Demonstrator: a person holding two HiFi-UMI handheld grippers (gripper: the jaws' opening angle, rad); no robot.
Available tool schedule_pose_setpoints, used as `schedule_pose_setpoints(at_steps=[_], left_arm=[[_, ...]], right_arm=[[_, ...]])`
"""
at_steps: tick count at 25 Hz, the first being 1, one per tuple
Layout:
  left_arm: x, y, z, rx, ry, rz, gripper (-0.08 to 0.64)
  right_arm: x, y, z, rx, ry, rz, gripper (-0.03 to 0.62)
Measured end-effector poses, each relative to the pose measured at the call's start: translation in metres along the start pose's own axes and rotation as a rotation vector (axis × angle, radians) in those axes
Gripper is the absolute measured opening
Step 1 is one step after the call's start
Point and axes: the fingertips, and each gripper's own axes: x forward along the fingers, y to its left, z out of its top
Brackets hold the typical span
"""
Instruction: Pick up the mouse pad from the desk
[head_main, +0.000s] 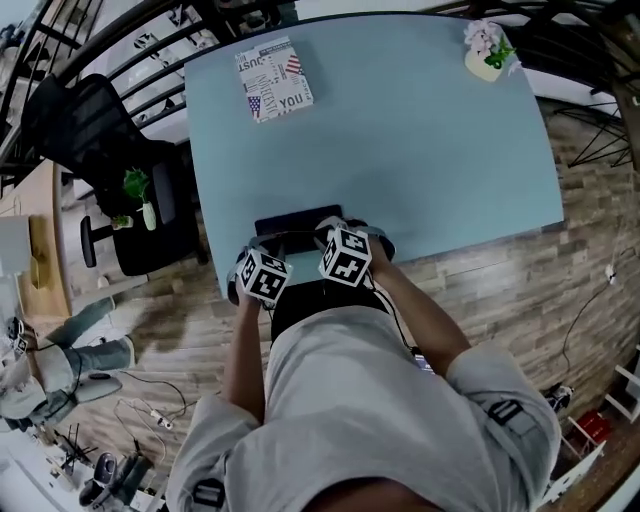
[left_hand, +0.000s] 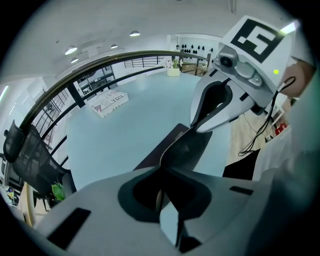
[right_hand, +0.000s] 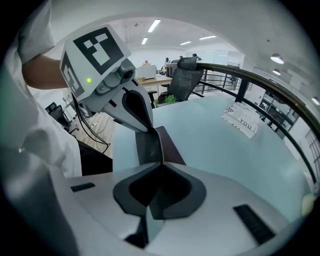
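The dark mouse pad (head_main: 298, 222) is at the near edge of the light blue desk (head_main: 420, 140), its near side lifted and bent upward. My left gripper (head_main: 262, 252) is shut on the pad's near left part, and my right gripper (head_main: 350, 232) is shut on its near right part. In the left gripper view the pad (left_hand: 187, 147) curls up from the pinched jaws of the left gripper (left_hand: 162, 167) toward the right gripper (left_hand: 202, 125). In the right gripper view the pad (right_hand: 150, 145) runs between the right gripper (right_hand: 161, 162) and the left gripper (right_hand: 142, 125).
A printed book (head_main: 274, 78) lies at the desk's far left. A small flower pot (head_main: 487, 52) stands at the far right corner. A black office chair (head_main: 120, 170) with a green plant (head_main: 135, 185) stands left of the desk. Railings curve behind the desk.
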Motion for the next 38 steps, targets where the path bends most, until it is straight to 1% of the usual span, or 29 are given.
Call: schedule_pose_setpoints(at_steps=[5, 9, 15, 18, 21, 23, 29, 35, 38], left_arm=[[-0.003, 0.01, 0.013, 0.03, -0.043, 0.0, 0.026], [-0.013, 0.014, 0.025, 0.075, -0.08, -0.004, 0.026], [-0.024, 0.021, 0.037, 0.071, -0.14, -0.002, 0.026], [-0.029, 0.027, 0.043, 0.073, -0.166, 0.004, 0.025], [-0.035, 0.032, 0.05, 0.056, -0.202, 0.002, 0.025], [-0.041, 0.033, 0.056, 0.055, -0.222, 0.004, 0.025], [-0.061, 0.039, 0.074, 0.07, -0.284, 0.027, 0.025], [-0.083, 0.052, 0.1, 0.081, -0.361, 0.043, 0.025], [-0.095, 0.06, 0.116, 0.063, -0.416, 0.042, 0.025]], right_arm=[[-0.004, -0.012, 0.007, 0.013, 0.012, -0.078, 0.017], [-0.014, -0.022, 0.014, 0.042, 0.005, -0.146, 0.017], [-0.025, -0.032, 0.025, 0.086, -0.003, -0.228, 0.017], [-0.029, -0.038, 0.032, 0.085, -0.006, -0.269, 0.017], [-0.035, -0.043, 0.038, 0.087, -0.015, -0.299, 0.017], [-0.041, -0.045, 0.042, 0.101, -0.027, -0.313, 0.017], [-0.061, -0.055, 0.056, 0.198, -0.084, -0.35, 0.017], [-0.088, -0.065, 0.078, 0.225, -0.139, -0.393, 0.017], [-0.1, -0.07, 0.091, 0.242, -0.186, -0.416, 0.017]])
